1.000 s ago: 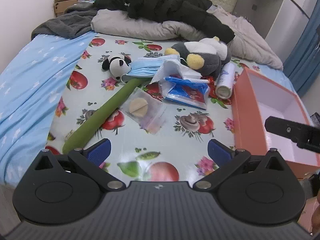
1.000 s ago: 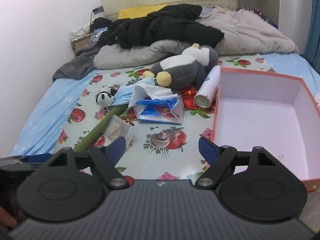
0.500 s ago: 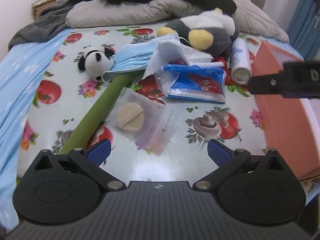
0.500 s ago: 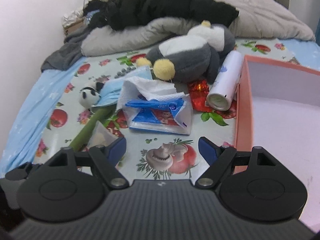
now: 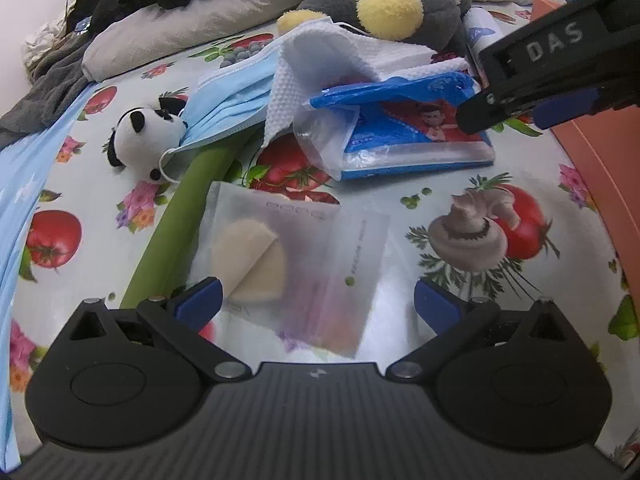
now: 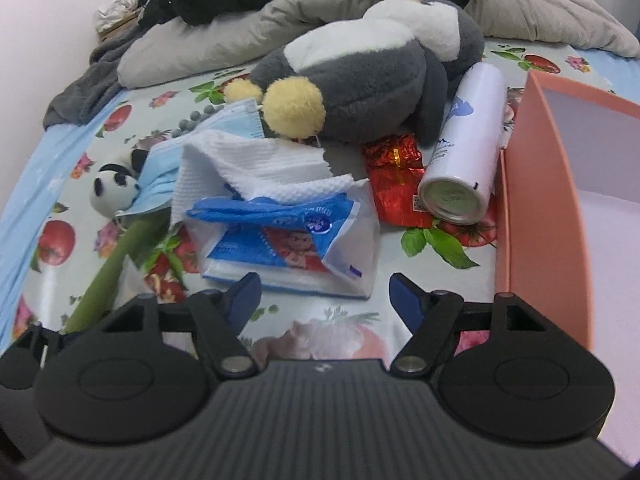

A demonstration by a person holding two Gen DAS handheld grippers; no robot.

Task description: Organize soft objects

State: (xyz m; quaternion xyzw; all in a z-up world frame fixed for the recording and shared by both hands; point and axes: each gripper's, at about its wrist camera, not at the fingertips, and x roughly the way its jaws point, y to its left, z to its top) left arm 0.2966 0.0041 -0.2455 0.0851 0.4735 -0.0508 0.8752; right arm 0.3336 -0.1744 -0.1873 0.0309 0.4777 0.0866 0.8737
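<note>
My left gripper hangs open low over a clear bag holding a beige sponge, its pads either side and apart from it. My right gripper, its jaws closing, has nothing pressed between them; the near edge of a blue tissue pack lies just ahead. White paper towel drapes over that pack. Behind lie a grey penguin plush, a small panda plush and a blue face mask. The right gripper also shows at the left view's upper right.
An orange box, open and pale inside, stands at the right. Beside it lie a white spray can and a red foil wrapper. A green tube runs diagonally at the left. A grey duvet and dark clothes fill the back.
Both grippers have come forward and down toward the pile. The right gripper's jaws have narrowed a little. In the left view the right gripper has moved up to the upper right.
</note>
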